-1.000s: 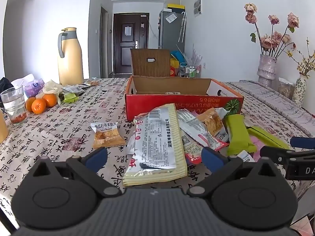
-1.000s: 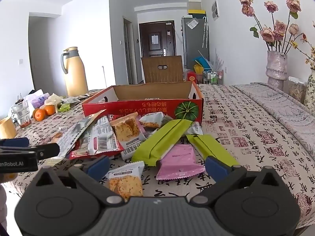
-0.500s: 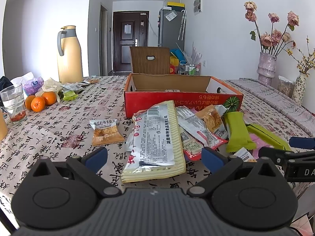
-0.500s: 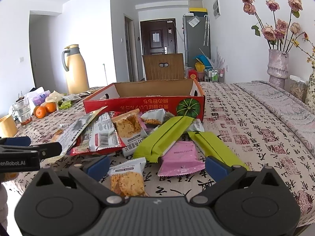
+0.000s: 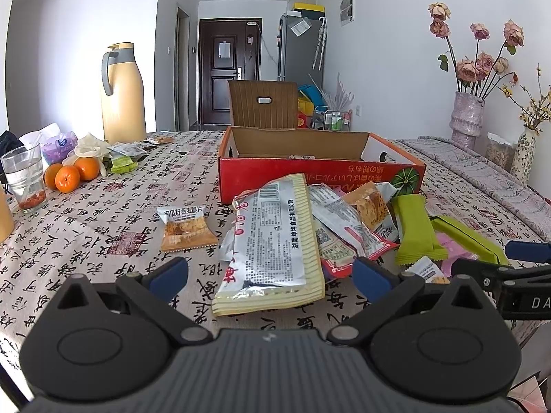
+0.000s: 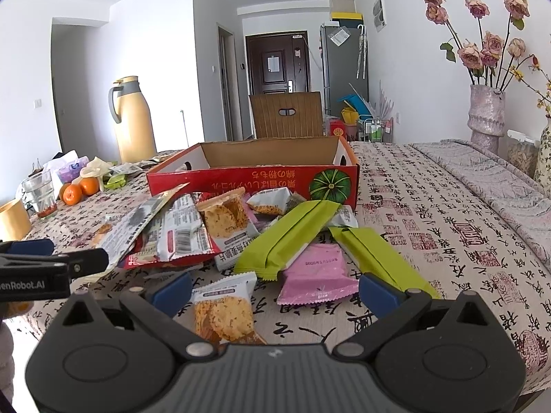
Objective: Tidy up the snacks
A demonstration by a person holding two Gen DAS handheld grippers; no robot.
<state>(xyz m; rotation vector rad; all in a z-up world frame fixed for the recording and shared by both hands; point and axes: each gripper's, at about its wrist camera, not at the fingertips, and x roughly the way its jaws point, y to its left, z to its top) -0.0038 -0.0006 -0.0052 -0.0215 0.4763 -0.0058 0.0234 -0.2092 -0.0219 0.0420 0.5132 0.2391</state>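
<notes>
The table [image 5: 103, 213], with its calligraphy-print cloth, fills both views, and over the last second it has slid a little down and closer in each: both grippers have eased forward and slightly lower toward the snacks. Nothing on the cloth has shifted; no packet has been touched.

The red box [image 5: 320, 179] stands open at 12 o'clock of the pile, its near wall touching the rearmost packets. Only a sliver of something shows inside it, so the sorting looks barely begun.

The striped bag [image 5: 275, 241], largest of the snacks, lies flat straight ahead of the left gripper [image 5: 270, 273], its near edge between the spread blue fingers. At 3 o'clock of it overlap the red-trimmed wrapper [image 5: 344, 230] and green bars [image 5: 413, 230]; a lone oat packet [image 5: 186, 229] sits apart at 9 o'clock.

The right gripper [image 6: 275, 287] is likewise wide open and empty, with a cracker packet [image 6: 224, 306] between its fingers and the pink packet [image 6: 316, 272] just beyond, toward 1 o'clock.

Judging by this approach, each gripper is lining up a first pick: bag on the left, cracker packet on the right.
</notes>
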